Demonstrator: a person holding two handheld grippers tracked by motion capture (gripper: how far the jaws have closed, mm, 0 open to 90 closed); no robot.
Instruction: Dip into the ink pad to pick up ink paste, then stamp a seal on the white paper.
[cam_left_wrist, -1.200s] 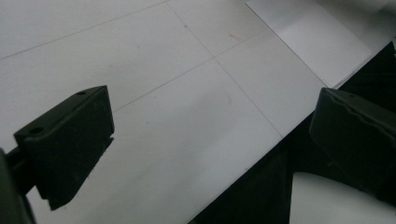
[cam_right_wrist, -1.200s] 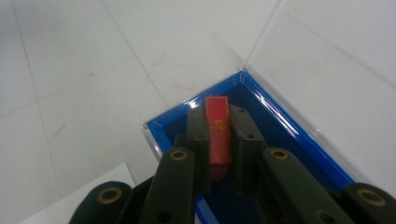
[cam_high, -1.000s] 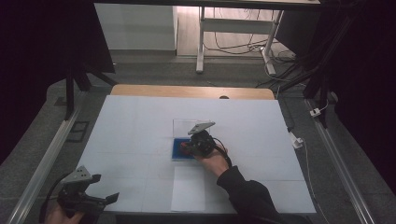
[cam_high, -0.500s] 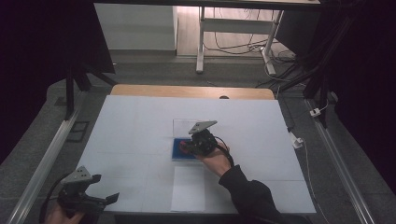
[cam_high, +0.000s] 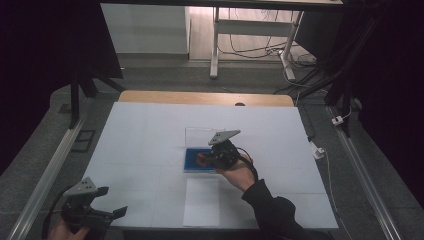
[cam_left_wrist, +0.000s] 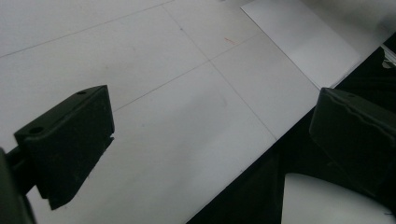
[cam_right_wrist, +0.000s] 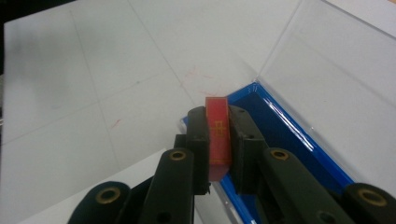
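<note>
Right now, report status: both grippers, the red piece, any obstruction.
Right gripper shut on red piece, above blue case, clear lid open. Left gripper open, at near table edge. Nothing blocking.

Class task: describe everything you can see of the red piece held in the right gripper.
The red piece is a small, flat, translucent red slab with faint yellowish markings. It stands on edge, clamped between the right gripper's black jaws, top poking above them. It hangs over the near corner of the open blue box.
</note>
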